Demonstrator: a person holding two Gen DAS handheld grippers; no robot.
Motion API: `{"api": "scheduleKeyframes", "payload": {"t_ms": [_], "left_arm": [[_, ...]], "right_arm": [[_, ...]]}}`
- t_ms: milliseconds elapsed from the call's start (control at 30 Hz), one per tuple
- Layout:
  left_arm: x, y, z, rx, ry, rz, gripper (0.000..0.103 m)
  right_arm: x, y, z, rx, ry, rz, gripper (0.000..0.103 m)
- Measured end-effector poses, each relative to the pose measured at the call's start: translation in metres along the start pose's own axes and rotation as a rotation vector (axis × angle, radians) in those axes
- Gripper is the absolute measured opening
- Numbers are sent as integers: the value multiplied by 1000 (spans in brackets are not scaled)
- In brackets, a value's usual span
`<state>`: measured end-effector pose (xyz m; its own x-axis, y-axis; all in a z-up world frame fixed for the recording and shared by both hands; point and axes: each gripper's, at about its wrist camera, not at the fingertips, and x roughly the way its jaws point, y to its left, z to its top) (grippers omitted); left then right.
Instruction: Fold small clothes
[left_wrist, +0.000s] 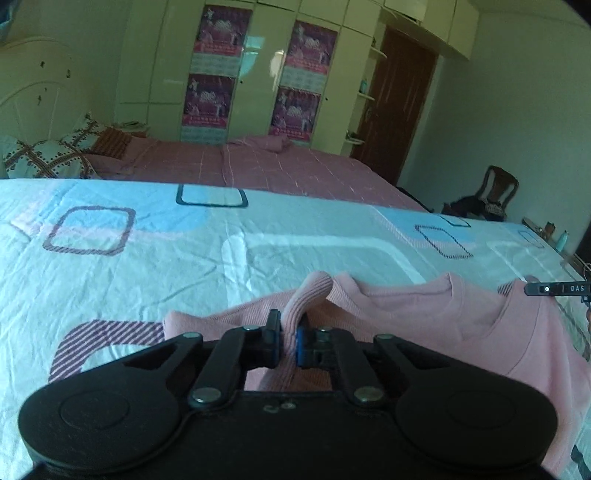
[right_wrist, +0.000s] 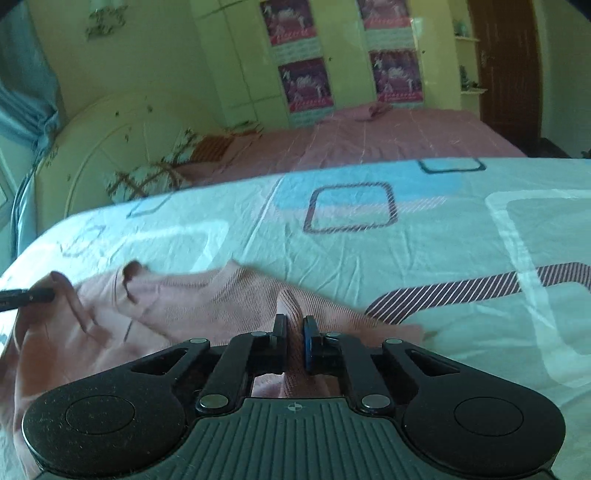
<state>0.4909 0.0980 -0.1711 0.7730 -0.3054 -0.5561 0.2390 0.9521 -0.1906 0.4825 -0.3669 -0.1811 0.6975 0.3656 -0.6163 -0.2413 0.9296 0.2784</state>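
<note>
A small pink ribbed top (left_wrist: 424, 325) lies on the patterned bedsheet (left_wrist: 184, 258), its neckline facing away from me. My left gripper (left_wrist: 289, 325) is shut on a raised fold of the pink top near its left shoulder. My right gripper (right_wrist: 294, 328) is shut on a pinch of the same pink top (right_wrist: 203, 302) near its right shoulder. The tip of the right gripper shows at the right edge of the left wrist view (left_wrist: 557, 288). The tip of the left gripper shows at the left edge of the right wrist view (right_wrist: 26, 296).
The sheet (right_wrist: 406, 251) has blue, white and striped squares and covers a flat surface. Behind it stands a bed with a pink cover (left_wrist: 277, 166), pillows (left_wrist: 48, 155) and a white headboard. A wardrobe with posters, a brown door and a chair (left_wrist: 495, 192) stand farther back.
</note>
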Motion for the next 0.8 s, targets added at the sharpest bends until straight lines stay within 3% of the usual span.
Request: {"api": "scheduleKeyframes", "payload": {"t_ms": [133,200,333,400,600,667,767,800], "left_arm": [[3,3,8,-51,-64,86,6],[11,3,8,-68,-55,121,6],[34,1,-5,-52,23,209,7],[35,0,-7,-60,17,230,7],[27,-3,0,-87,-51,250,6],[34,-2,-6,-85,-16,278,7],[42,-4,-19,-40,28,304,7],[41,-6,-18,-30,26,309,8]], "right_arm": [[-7,-4,12,53,-95,-74,7],[-1,-6,14,76,-107,-103,7],[29,-7,5,81,-33,-178,7],[37,-9,0,90,-25,-205,7],[27,-1,3,70,-117,-209,7],[33,-3,3,80,-107,-229,7],[53,-8,-7,91,-19,-257,8],[52,-9,-10,94,-33,-261,8]]}}
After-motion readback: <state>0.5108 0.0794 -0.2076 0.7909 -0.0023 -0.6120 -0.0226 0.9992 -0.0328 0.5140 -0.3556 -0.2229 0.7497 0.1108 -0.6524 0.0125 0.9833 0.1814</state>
